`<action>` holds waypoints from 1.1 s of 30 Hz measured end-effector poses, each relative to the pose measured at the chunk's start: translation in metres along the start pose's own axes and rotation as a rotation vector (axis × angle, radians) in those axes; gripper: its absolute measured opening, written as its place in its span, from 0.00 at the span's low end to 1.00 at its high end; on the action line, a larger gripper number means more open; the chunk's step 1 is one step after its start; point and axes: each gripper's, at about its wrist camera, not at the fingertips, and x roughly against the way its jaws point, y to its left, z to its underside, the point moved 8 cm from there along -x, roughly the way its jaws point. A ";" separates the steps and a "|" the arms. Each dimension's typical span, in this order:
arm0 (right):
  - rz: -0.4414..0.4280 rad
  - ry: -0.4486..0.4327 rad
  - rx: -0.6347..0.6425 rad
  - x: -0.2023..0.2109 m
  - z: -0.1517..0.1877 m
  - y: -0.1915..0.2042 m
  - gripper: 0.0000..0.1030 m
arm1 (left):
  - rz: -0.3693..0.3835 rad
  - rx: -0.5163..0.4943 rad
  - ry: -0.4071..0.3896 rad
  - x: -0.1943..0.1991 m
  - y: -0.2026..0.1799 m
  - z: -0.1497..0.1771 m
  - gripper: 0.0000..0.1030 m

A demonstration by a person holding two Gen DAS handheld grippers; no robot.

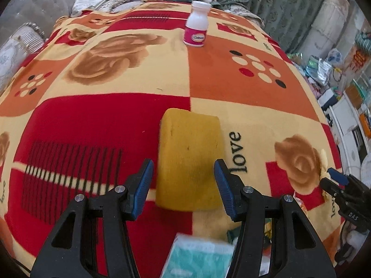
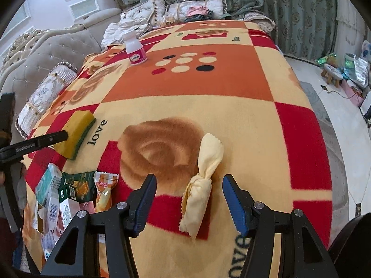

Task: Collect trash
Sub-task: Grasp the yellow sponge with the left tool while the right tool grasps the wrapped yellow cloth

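A yellow sponge (image 1: 189,157) with a green underside lies on the patterned blanket; my left gripper (image 1: 184,176) is open with its blue pads either side of the sponge's near end. The sponge also shows in the right wrist view (image 2: 76,134). A knotted pale yellow cloth (image 2: 201,180) lies between the open jaws of my right gripper (image 2: 189,195). A white bottle with a pink label (image 1: 196,24) stands upright far back, also seen from the right wrist (image 2: 135,48). A pile of wrappers and small boxes (image 2: 69,194) lies at the blanket's near left edge.
The blanket (image 2: 208,88) covers a bed with pillows (image 2: 185,9) at its far end and a bolster (image 2: 44,97) at the left. Curtains hang behind. To the right is floor with a small stool (image 2: 332,73) and bags. A teal tissue pack (image 1: 199,257) lies just below my left gripper.
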 end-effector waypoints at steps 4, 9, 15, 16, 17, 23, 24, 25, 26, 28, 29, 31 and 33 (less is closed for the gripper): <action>0.018 0.000 0.032 -0.006 0.000 0.002 0.56 | 0.007 -0.029 -0.001 -0.006 -0.007 -0.005 0.54; 0.018 -0.003 0.031 -0.013 0.001 -0.001 0.55 | 0.033 -0.084 0.032 -0.015 -0.025 -0.004 0.55; 0.022 -0.021 0.041 -0.011 -0.001 -0.004 0.31 | 0.048 -0.061 0.012 -0.008 -0.027 -0.003 0.34; 0.020 -0.020 0.041 -0.010 -0.001 -0.005 0.23 | 0.053 -0.065 0.009 -0.005 -0.029 -0.002 0.32; 0.013 -0.019 0.040 -0.009 0.000 -0.005 0.21 | 0.051 -0.069 0.004 -0.002 -0.030 -0.002 0.24; -0.024 -0.048 0.039 0.009 0.003 -0.002 0.18 | 0.052 -0.108 -0.046 0.029 -0.042 -0.001 0.23; -0.027 -0.052 0.040 0.013 0.003 -0.002 0.18 | 0.057 -0.111 -0.055 0.035 -0.045 0.000 0.23; -0.032 -0.057 0.040 0.017 0.005 -0.001 0.18 | 0.062 -0.112 -0.061 0.040 -0.048 0.000 0.23; -0.034 -0.060 0.039 0.020 0.005 0.000 0.18 | 0.068 -0.111 -0.068 0.046 -0.051 0.002 0.23; -0.040 -0.066 0.037 0.027 0.008 0.001 0.18 | 0.078 -0.111 -0.076 0.056 -0.058 0.006 0.23; -0.043 -0.070 0.036 0.031 0.009 0.002 0.18 | 0.082 -0.114 -0.082 0.062 -0.063 0.010 0.23; -0.046 -0.074 0.037 0.039 0.012 0.004 0.18 | 0.082 -0.118 -0.089 0.069 -0.070 0.015 0.23; -0.049 -0.079 0.041 0.047 0.016 0.006 0.18 | 0.081 -0.123 -0.098 0.077 -0.079 0.022 0.23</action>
